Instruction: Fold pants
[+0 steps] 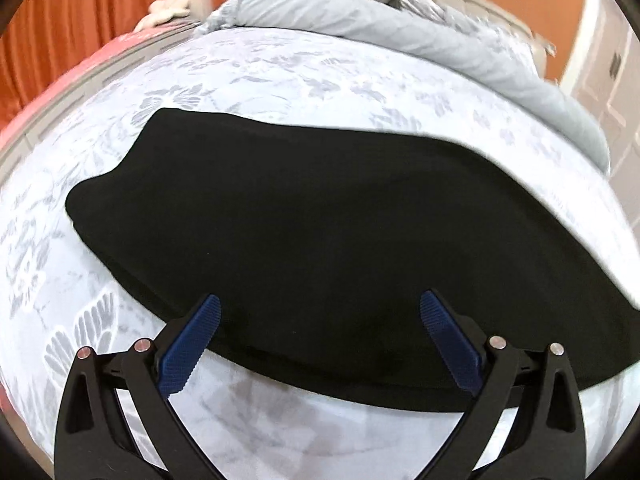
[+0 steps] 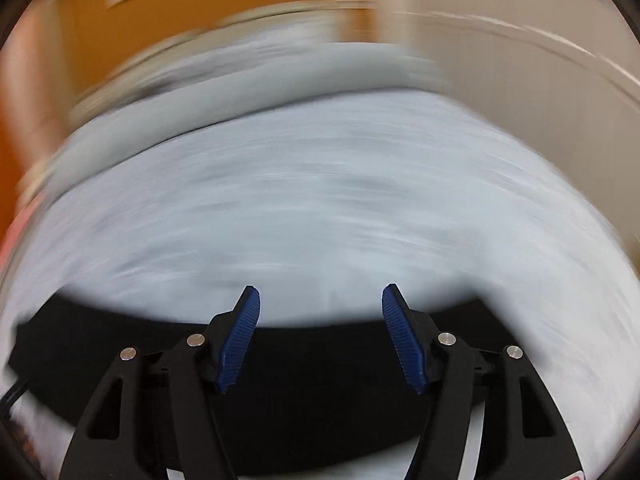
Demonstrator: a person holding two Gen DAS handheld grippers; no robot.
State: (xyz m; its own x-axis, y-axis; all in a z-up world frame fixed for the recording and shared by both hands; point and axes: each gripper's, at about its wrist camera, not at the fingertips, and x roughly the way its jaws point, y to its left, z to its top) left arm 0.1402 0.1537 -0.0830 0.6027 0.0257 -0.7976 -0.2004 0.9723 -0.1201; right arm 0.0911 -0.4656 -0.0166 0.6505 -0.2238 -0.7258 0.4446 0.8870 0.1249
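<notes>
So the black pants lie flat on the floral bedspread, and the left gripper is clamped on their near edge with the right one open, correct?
Not quite. The left gripper is open too: in the left wrist view its blue pads stand wide apart above the black pants, pinching nothing. The pants do lie flat on the floral bedspread, and the right gripper is open.

No legible text, label, brand, number or sign appears in either wrist view. The right wrist view is heavily motion-blurred; any marking there cannot be read.
</notes>
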